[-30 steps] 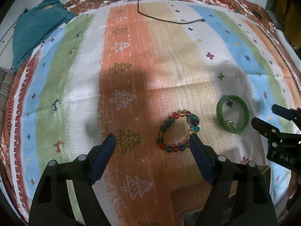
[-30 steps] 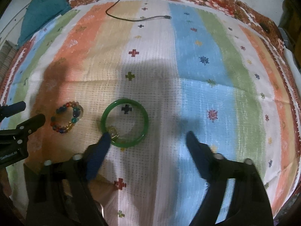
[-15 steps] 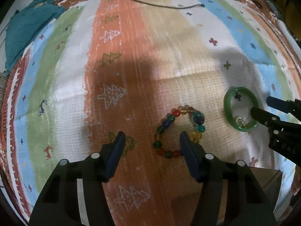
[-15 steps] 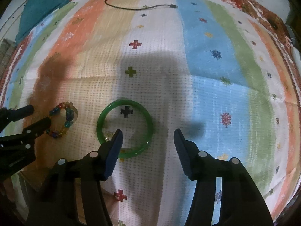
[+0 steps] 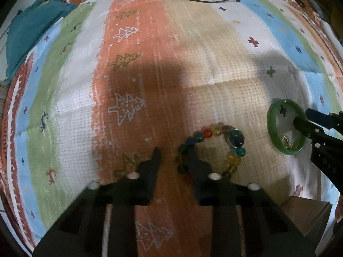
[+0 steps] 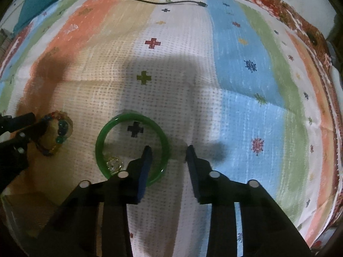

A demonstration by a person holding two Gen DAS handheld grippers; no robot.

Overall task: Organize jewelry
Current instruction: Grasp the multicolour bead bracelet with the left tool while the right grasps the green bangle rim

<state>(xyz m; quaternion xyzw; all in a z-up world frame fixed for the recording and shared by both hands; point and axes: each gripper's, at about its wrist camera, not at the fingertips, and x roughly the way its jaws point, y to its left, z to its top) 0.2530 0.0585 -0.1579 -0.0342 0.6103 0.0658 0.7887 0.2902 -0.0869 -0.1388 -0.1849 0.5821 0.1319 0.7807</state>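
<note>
Early stage, nothing sorted yet. Multicoloured bead bracelet (image 5: 211, 150) and green bangle (image 6: 131, 147) both lie on striped cloth (image 6: 235, 64). Left gripper (image 5: 173, 156) narrowed, straddling bracelet's left edge. Right gripper (image 6: 168, 153) narrowed, straddling bangle's right rim. Neither lifted. Small gold ring (image 6: 113, 163) lies inside bangle.

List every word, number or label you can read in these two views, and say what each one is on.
No text can be read with certainty.
Pale embossed letters on the right hand-held gripper body: too blurred to read.
The cloth carries only pictures: crosses, trees, deer, snowflakes.
Bead bracelet and green bangle: no markings visible.
</note>
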